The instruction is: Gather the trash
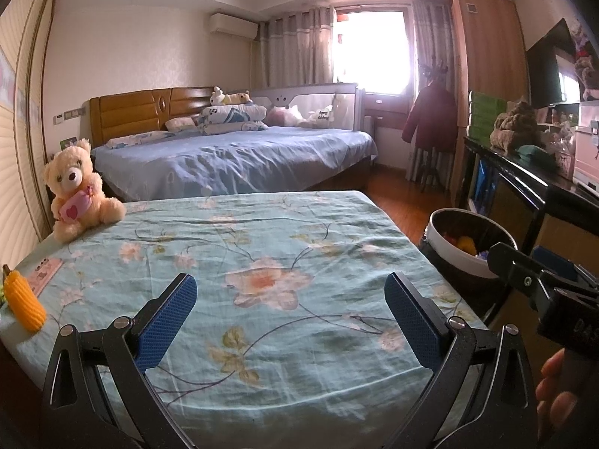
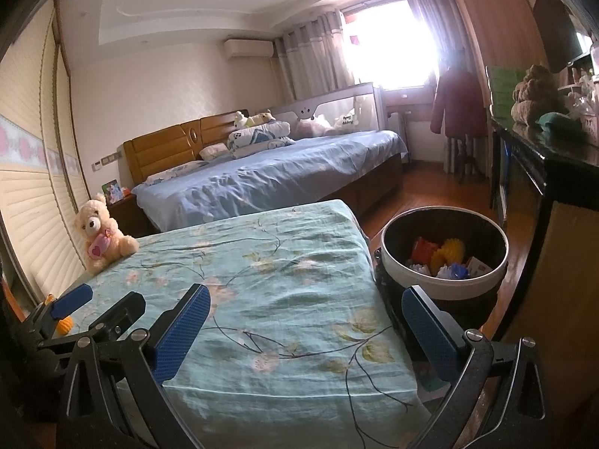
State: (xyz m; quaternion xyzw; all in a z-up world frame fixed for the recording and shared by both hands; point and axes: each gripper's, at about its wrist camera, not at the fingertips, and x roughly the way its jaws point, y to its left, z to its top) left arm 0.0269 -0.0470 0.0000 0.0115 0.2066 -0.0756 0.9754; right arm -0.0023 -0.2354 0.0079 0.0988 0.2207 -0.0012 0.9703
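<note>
The trash bin [image 2: 443, 258] is a round, dark-walled tub with a wide white rim, standing on the wooden floor [image 2: 423, 191] just beside the right edge of the tabletop [image 2: 262, 284]. Inside it lie a red piece, a ribbed yellow piece, something blue and white, and a pale card; what each one is cannot be told. On the near left of the tabletop lies a toy corn cob [image 1: 24, 301], ribbed and orange-yellow with a dark stem end; its long axis runs from far-left to near-right, stem end pointing away toward the far left. Just beyond it a pink flat packet [image 1: 45, 273] lies on the cloth, and further back a cream teddy bear [image 1: 76, 194] sits upright at the far left corner, holding a pink heart patch. The left hand-held gripper [image 1: 290, 321] hangs over the near middle of the cloth with its 2 blue-padded jaws spread wide and nothing between them. The right hand-held gripper [image 2: 307, 336] is also spread wide and empty, its right finger lying over the gap between tabletop and bin. The cloth is pale teal with pink flowers and thin dark stems, slightly wrinkled. Beyond it stands a bed [image 1: 239, 157] with a blue sheet and wooden headboard, a curtained bright window [image 1: 368, 52], and a dark cabinet [image 1: 524, 183] along the right.
</note>
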